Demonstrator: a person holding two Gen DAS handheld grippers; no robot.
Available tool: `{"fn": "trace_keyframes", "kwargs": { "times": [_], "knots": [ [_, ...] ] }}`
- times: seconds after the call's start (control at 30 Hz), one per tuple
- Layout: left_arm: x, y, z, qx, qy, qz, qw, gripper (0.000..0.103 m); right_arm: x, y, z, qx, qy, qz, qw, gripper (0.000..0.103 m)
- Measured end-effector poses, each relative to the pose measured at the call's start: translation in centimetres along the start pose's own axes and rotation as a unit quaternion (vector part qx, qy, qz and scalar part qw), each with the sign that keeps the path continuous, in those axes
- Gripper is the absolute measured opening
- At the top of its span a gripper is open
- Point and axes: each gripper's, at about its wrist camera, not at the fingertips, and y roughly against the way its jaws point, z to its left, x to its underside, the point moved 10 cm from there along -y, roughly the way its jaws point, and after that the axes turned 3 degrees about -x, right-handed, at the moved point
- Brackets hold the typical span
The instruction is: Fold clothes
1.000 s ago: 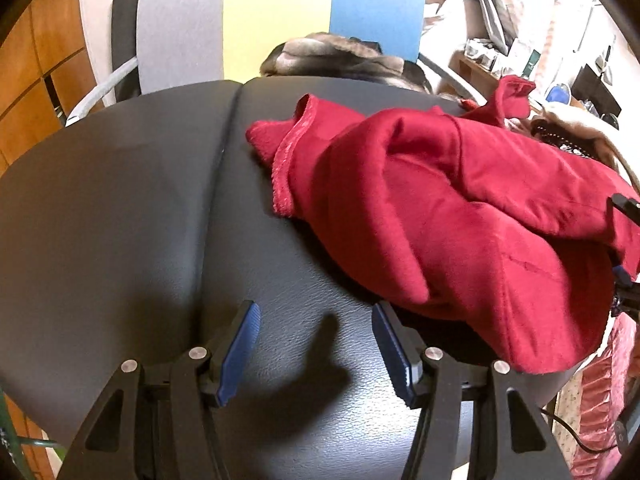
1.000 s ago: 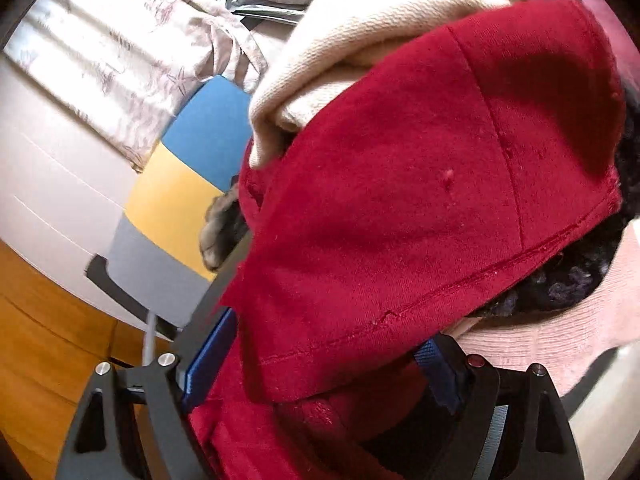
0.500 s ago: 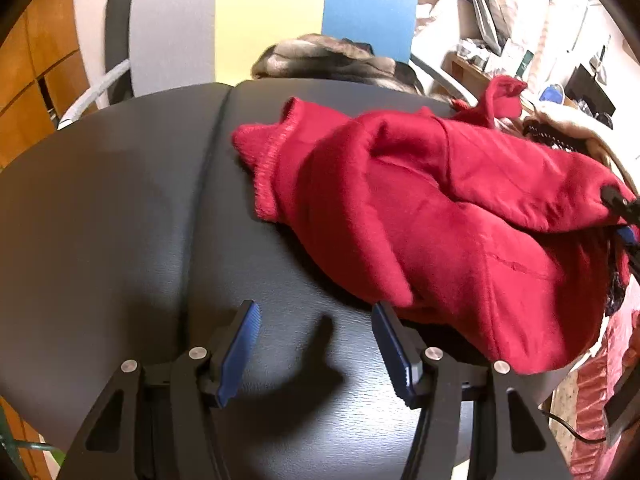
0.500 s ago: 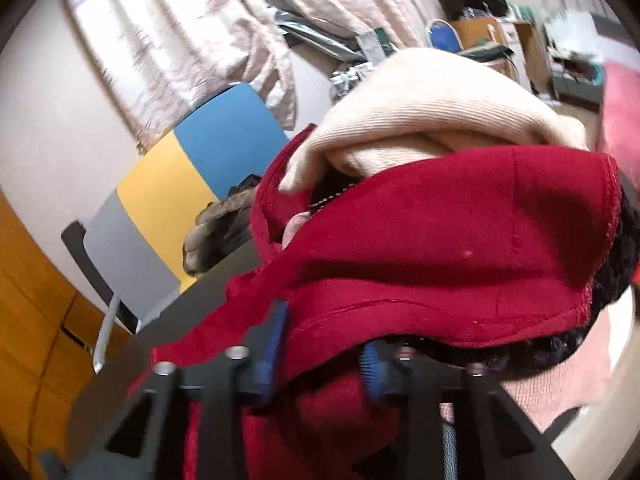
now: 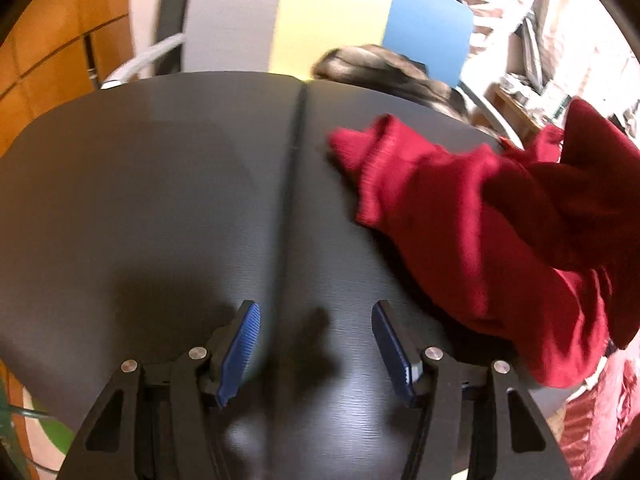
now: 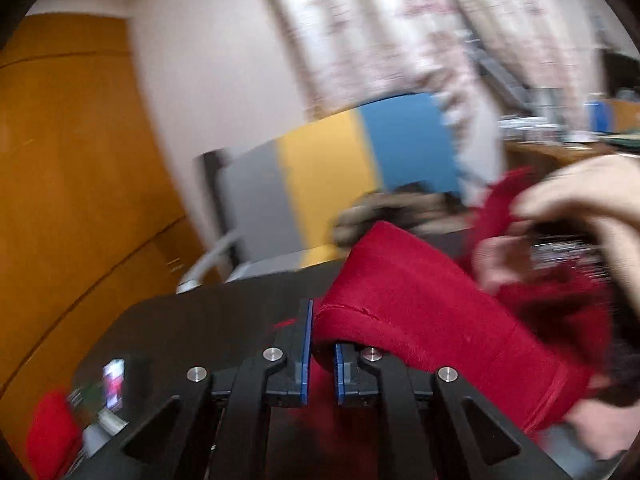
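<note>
A red sweatshirt lies crumpled on the right side of a black table, one cuffed end pointing left toward the table's centre seam. My left gripper is open and empty, low over the near middle of the table, left of the garment. My right gripper is shut on a fold of the red sweatshirt, lifting it above the table. The rest of the garment trails off to the right.
A chair with a grey, yellow and blue back stands behind the table with a brown furry garment on it. A cream garment and dark knit lie at the right. Wooden cabinets stand left. Pink fabric hangs at lower right.
My right gripper has closed on the red sweatshirt and pulled it up and left. The garment has shifted right on the table. My left gripper has stayed open.
</note>
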Motion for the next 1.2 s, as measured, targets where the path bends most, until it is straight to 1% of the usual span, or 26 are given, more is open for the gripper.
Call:
{"fn": "trace_keyframes", "kwargs": {
  "times": [0.07,0.13,0.17,0.2,0.23,0.27,0.3,0.33,0.37,0.4,0.5,0.57,0.6,0.63,0.67,0.7,0.73,0.77,0.8,0.87,0.93,0.97,1.0,1.07,1.17,1.2],
  "knots": [
    [0.5,0.9,2.5,-0.017,0.020,-0.002,0.9997,0.060,1.7,-1.7,3.3,-0.044,0.023,0.025,0.998,0.009],
    [1.1,1.9,4.9,-0.031,0.044,-0.001,0.9986,0.060,3.4,-3.3,6.5,-0.088,0.046,0.050,0.994,0.010],
    [1.5,2.5,6.2,-0.037,0.057,0.001,0.9977,0.060,4.9,-4.2,7.2,-0.096,0.055,0.070,0.991,0.013],
    [1.9,3.0,7.4,-0.042,0.071,0.002,0.9966,0.060,6.8,-5.1,7.2,-0.095,0.062,0.095,0.989,0.014],
    [2.3,3.6,8.8,-0.043,0.084,-0.001,0.9956,0.060,8.3,-5.5,7.1,-0.094,0.068,0.117,0.986,0.018],
    [2.7,4.4,10.4,-0.043,0.096,-0.005,0.9945,0.060,9.6,-5.6,6.9,-0.092,0.073,0.137,0.984,0.030],
    [3.0,4.9,11.7,-0.039,0.106,-0.009,0.9935,0.059,10.9,-5.7,6.7,-0.090,0.078,0.158,0.980,0.046],
    [3.4,5.1,12.2,-0.027,0.119,-0.012,0.9924,0.059,11.6,-5.3,6.7,-0.094,0.080,0.168,0.978,0.054],
    [3.5,5.3,12.9,-0.013,0.131,-0.017,0.9911,0.059,11.9,-4.2,6.6,-0.100,0.081,0.171,0.977,0.068],
    [3.9,5.2,12.9,0.005,0.145,-0.015,0.9892,0.059,12.0,-3.1,6.7,-0.103,0.082,0.171,0.977,0.074],
    [5.2,4.0,11.0,0.071,0.160,0.007,0.9845,0.059,10.7,1.0,5.4,-0.113,0.086,0.144,0.979,0.074],
    [5.7,3.2,8.0,0.121,0.158,0.032,0.9794,0.060,9.8,3.6,3.6,-0.105,0.089,0.122,0.983,0.080],
    [5.6,3.3,6.7,0.143,0.149,0.045,0.9774,0.063,9.3,4.9,2.6,-0.100,0.091,0.111,0.985,0.083],
    [5.3,3.5,5.4,0.163,0.138,0.057,0.9752,0.071,8.8,5.9,1.8,-0.087,0.093,0.099,0.987,0.086],
    [4.7,3.6,4.0,0.181,0.122,0.064,0.9738,0.073,8.2,6.8,1.0,-0.071,0.094,0.086,0.989,0.086],
    [4.2,3.5,2.8,0.193,0.102,0.067,0.9736,0.077,7.6,7.5,0.2,-0.055,0.095,0.072,0.991,0.086],
    [3.7,3.6,1.5,0.192,0.075,0.070,0.9759,0.080,6.7,8.0,-0.5,-0.041,0.099,0.057,0.993,0.086],
    [2.9,4.0,0.5,0.180,0.054,0.060,0.9803,0.085,5.8,8.5,-1.2,-0.028,0.104,0.042,0.993,0.088],
    [2.0,4.5,-0.4,0.166,0.035,0.046,0.9845,0.085,4.9,8.6,-1.7,-0.013,0.109,0.032,0.993,0.094],
    [1.1,4.8,-2.4,0.122,-0.026,0.011,0.9921,0.085,3.5,7.7,-3.6,0.030,0.120,0.032,0.992,0.097],
    [0.8,4.5,-4.0,0.081,-0.079,-0.010,0.9936,0.085,2.9,6.0,-5.8,0.057,0.122,0.048,0.990,0.097],
    [1.0,3.9,-4.8,0.065,-0.101,-0.018,0.9926,0.085,2.8,5.0,-6.7,0.064,0.120,0.060,0.989,0.097],
    [0.7,3.1,-5.5,0.052,-0.125,-0.018,0.9907,0.085,2.9,4.1,-7.6,0.074,0.114,0.076,0.988,0.096],
    [1.6,0.5,-6.8,0.025,-0.174,0.012,0.9844,0.085,3.2,2.7,-9.1,0.097,0.102,0.101,0.985,0.092],
    [4.5,-1.9,-6.5,0.038,-0.188,0.065,0.9793,0.085,3.6,2.3,-10.0,0.126,0.100,0.102,0.982,0.089],
    [5.6,-2.2,-6.0,0.043,-0.182,0.079,0.9792,0.085,3.8,2.5,-10.3,0.136,0.101,0.099,0.980,0.089]
  ]
}}
